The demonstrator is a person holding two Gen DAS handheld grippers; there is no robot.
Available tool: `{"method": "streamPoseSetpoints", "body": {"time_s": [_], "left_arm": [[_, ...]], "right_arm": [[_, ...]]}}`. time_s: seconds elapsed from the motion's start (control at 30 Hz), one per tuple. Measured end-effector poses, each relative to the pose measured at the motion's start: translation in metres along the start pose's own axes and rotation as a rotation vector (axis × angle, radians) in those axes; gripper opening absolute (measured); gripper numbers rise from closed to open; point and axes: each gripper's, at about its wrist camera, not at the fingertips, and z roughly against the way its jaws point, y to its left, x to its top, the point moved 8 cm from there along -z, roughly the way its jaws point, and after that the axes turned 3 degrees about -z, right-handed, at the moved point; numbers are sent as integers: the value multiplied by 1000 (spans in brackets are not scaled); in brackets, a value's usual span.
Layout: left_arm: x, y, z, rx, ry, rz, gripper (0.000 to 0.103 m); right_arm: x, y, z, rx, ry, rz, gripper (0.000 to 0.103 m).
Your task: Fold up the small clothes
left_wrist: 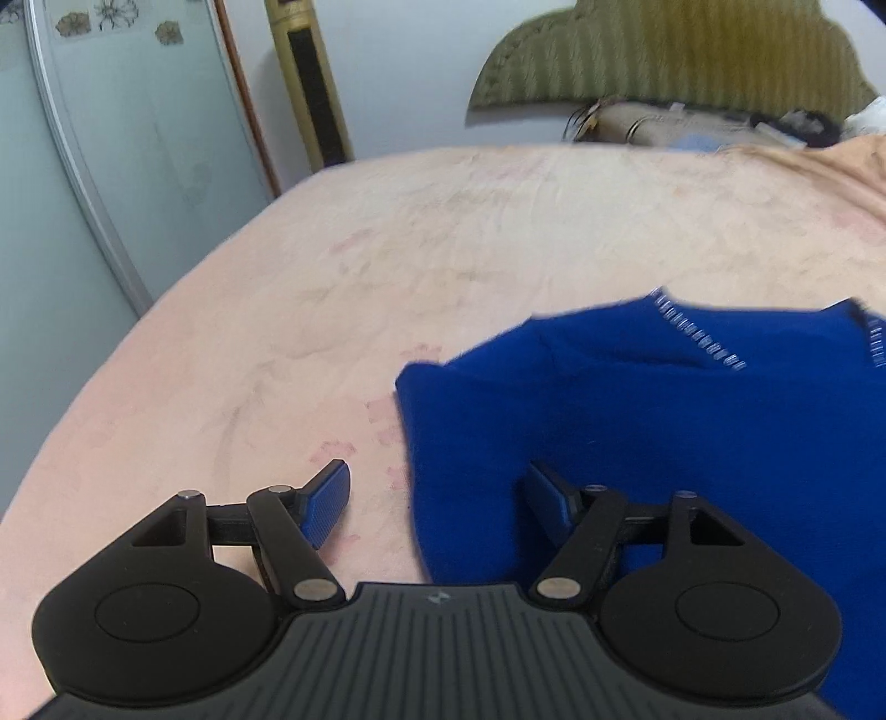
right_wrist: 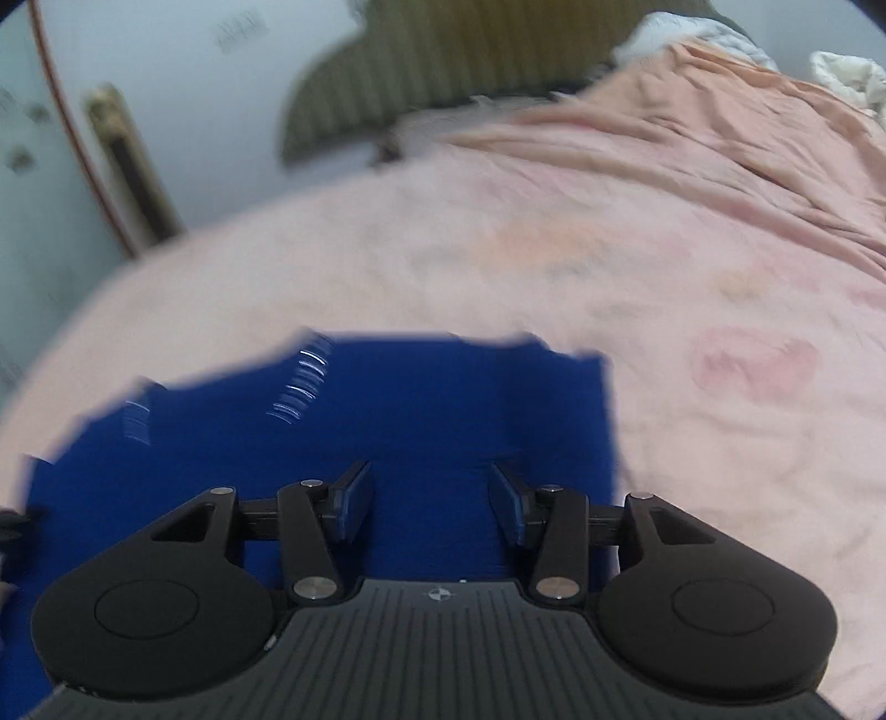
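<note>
A small royal-blue knitted garment [left_wrist: 637, 399] with white stitching lies on the pink bed sheet [left_wrist: 387, 249]. My left gripper [left_wrist: 440, 498] is open above the garment's left edge: one blue pad hangs over the sheet, the other over the cloth. In the right wrist view the same garment [right_wrist: 387, 421] fills the lower left, blurred. My right gripper [right_wrist: 429, 501] hovers over it, jaws apart with nothing pinched between the pads.
A green padded headboard [left_wrist: 675, 50] stands at the far end of the bed, with clutter below it. A rumpled peach blanket [right_wrist: 720, 127] lies at the right. A glass wardrobe door [left_wrist: 111, 155] and a gold-framed post [left_wrist: 310, 83] stand left of the bed.
</note>
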Motion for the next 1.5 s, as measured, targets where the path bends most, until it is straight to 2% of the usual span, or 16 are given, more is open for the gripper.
{"method": "streamPoseSetpoints", "body": {"time_s": [0.07,0.13,0.27,0.33,0.37,0.47,0.57,0.67,0.73,0.8,0.83,0.9,0.97,1.1,1.33,1.5], "left_arm": [[3,10,17,11,-42,11,72],[9,27,29,41,-76,46,75],[13,78,39,89,-71,190,75],[12,97,39,112,-48,223,75],[10,102,39,120,-37,225,75],[2,97,39,104,-18,180,76],[-10,69,38,51,5,100,76],[-20,32,38,-19,2,-18,76],[-28,14,33,7,2,-109,76],[-35,7,17,76,13,-149,78],[-37,8,13,100,34,-141,78],[-38,11,28,70,11,-97,76],[-39,7,48,34,-26,-107,76],[-54,-3,80,-22,-65,-167,77],[-97,20,87,-186,64,-36,77],[-121,36,82,-306,117,46,76]], "right_arm": [[4,-15,13,-56,-72,-55,53],[8,-21,27,2,-112,-110,55],[2,-17,11,42,-15,-73,54],[-3,-13,2,51,-3,-46,36],[-2,-11,1,41,-11,-29,17],[0,-7,17,-16,-66,35,0],[3,-15,18,-97,-88,65,2],[-3,-17,26,-83,-90,33,28],[-8,-12,51,-55,-152,20,48],[-20,-7,65,-7,-140,27,66],[-29,-5,63,1,-96,48,71],[-45,-13,58,-91,-33,88,72],[-53,-28,74,-190,-63,74,73],[-70,-52,129,-65,-161,-134,91],[-119,-51,166,36,-114,-85,85],[-151,-61,171,83,-53,-117,45]]}}
